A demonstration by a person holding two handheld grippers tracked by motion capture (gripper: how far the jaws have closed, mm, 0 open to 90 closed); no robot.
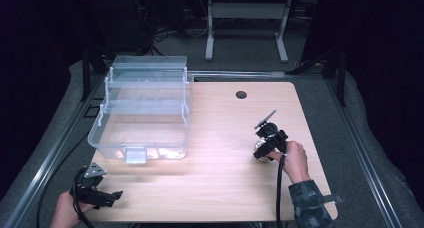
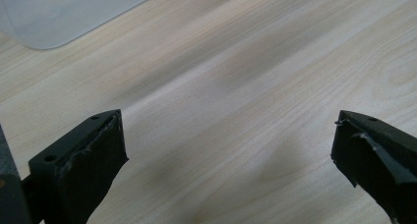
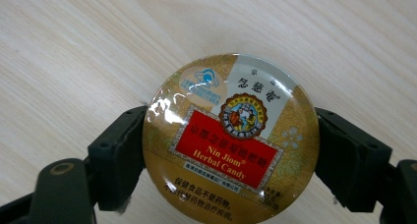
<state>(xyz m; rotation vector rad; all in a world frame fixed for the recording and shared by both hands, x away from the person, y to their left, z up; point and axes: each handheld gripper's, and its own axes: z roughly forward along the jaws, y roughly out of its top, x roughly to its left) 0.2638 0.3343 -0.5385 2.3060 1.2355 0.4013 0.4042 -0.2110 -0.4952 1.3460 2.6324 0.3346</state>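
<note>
Right tool [image 3: 231, 150] has its two black jaws pressed against opposite sides of a round candy tin [image 3: 230, 135], gold with a red label, so the grip is wide but firm and the tin sits flat-faced between the pads. From the high view, this tool [image 1: 261, 150] is at the right of the desk [image 1: 220, 188], roughly midway between near and far, with the tin [image 1: 259, 147] just a pale glint under the black body; whether it is lifted clear of the wood or just skimming it is hard to judge from that angle. Left tool [image 1: 116, 194] rests at the near left corner, and its own view shows the jaws standing wide apart with nothing but bare wood between them [image 2: 231, 150]. A clear plastic tiered box [image 1: 142, 113] stands open at the far left, its trays stepped back and the bottom compartment exposed. The step in hand looks like the carry: the tin is grasped and most likely bound for that box. The next move calls for travelling left across the desk, keeping the tin level in the grip, clearing the near wall of the box, and lowering into a compartment before letting the jaws part.
</note>
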